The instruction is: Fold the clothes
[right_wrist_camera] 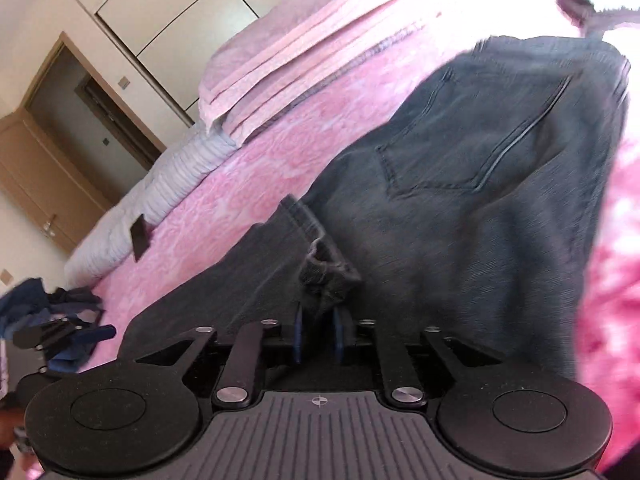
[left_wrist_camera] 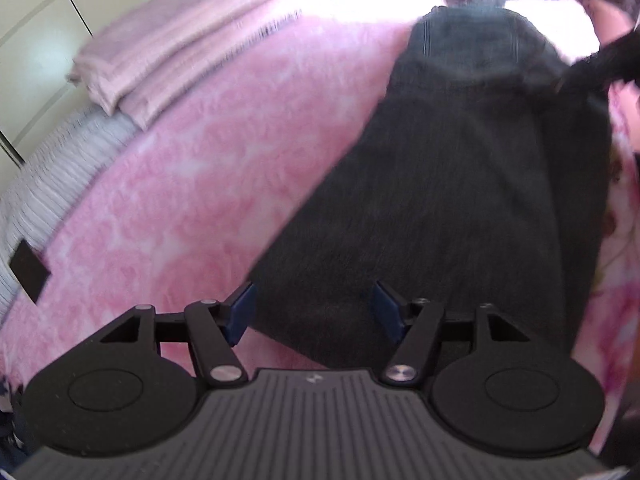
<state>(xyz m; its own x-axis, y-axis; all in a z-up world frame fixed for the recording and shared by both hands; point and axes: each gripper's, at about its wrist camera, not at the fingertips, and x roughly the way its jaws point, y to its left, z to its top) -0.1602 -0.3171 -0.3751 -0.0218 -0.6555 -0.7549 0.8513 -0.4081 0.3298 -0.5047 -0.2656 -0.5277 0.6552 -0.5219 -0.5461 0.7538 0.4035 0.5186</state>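
Pink patterned bedspread [left_wrist_camera: 168, 184] fills most of both views, and dark grey jeans [left_wrist_camera: 452, 184] lie stretched across it, running in the left wrist view from the bottom centre up to the waistband near the upper right. Left gripper [left_wrist_camera: 314, 310] sits at the bottom centre of its frame, blue pads spread wide, jaws open over the near end of the jeans with nothing pinched between them. Over in the right wrist view, the right gripper [right_wrist_camera: 318, 338] has its blue pads drawn close together, clamped on a bunched hem of the jeans [right_wrist_camera: 472, 184] that rises just above the fingertips at the lower centre; a back pocket shows in the upper right of that frame. Folded pale pink blanket [right_wrist_camera: 304, 68] rests on the bed at the upper centre, with a ribbed grey quilt [right_wrist_camera: 160, 200] along the bed's edge at left and a small dark phone [right_wrist_camera: 140, 236] lying where quilt meets bedspread. Blue clothes [right_wrist_camera: 44, 316] heap at the far left edge. White wardrobe doors [right_wrist_camera: 160, 8] stand in the upper left. Both frames are motion-blurred.
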